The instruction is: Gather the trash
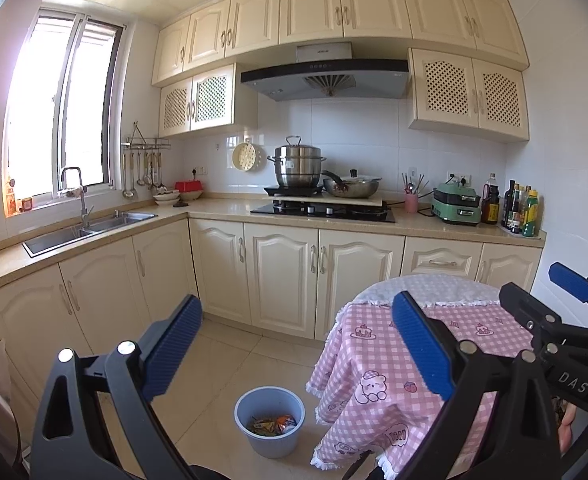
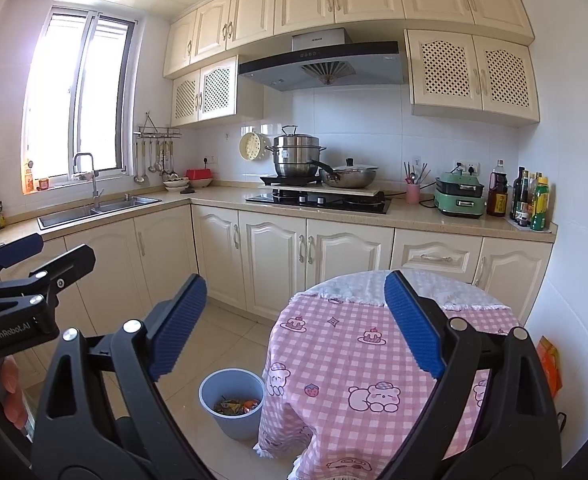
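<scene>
I hold both grippers, left gripper (image 1: 298, 348) and right gripper (image 2: 296, 324), raised with jaws apart and empty; the trash bin (image 1: 269, 420), holding wrappers, waits at six o'clock beside the table (image 1: 378, 360).

L-shaped kitchen with cream cabinets (image 1: 281, 276) below and above a beige countertop (image 1: 221, 210). White tiled walls (image 1: 354, 136); pale tiled floor (image 1: 229, 364). A sliding window (image 1: 63, 108) at left admits strong daylight over a steel double sink (image 1: 89, 230). A range hood (image 1: 326, 76) hangs above the black hob (image 1: 326, 211). A round table under a pink checked cloth (image 2: 358, 344) stands at lower right.
</scene>
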Motion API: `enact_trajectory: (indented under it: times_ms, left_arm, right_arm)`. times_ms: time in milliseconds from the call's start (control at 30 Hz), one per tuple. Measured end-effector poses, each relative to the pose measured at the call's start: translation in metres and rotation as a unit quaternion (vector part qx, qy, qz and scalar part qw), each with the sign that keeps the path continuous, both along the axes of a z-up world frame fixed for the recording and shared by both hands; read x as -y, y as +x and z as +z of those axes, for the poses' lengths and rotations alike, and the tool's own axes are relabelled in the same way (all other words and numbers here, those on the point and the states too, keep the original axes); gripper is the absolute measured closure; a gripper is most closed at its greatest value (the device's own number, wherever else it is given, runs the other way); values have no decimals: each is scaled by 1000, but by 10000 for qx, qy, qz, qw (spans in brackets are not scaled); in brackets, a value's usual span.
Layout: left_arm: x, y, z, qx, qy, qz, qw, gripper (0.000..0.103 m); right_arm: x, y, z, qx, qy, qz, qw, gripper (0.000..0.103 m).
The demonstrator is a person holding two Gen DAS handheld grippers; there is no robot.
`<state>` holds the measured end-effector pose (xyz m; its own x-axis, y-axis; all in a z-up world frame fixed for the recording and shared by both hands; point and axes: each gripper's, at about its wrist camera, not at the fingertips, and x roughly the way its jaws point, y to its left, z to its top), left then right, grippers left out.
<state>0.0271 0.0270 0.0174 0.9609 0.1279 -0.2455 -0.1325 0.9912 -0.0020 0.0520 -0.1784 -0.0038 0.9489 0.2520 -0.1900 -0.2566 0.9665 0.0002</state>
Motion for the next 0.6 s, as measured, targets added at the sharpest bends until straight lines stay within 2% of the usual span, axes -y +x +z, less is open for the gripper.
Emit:
enact_trajectory:
  times_ms: [133,333,433,533,600]
  left_arm:
    - [-2,16,-13,-234,-56,21,9997,9]
    - [-10,54,-41,-775,31,222,9967,9]
    - [-16,74,-57,-1081,61,361,9935,9]
    - [-23,93,-72,-1365,93,495,9894,9]
    - [-27,107,-82,-1533,118,582,9864,9]
  right_arm:
    - [9,20,-12,-223,14,-150,9996,13]
    - [46,73,-43,-774,7,-776,9940,13]
    - [77,114,-69,-1214,-136,-1268,9844,13]
    - [118,167,-107,-1921,-271,-1797,9644,12]
    - [140,195,-130,-2377,-292,-1962,9509,12]
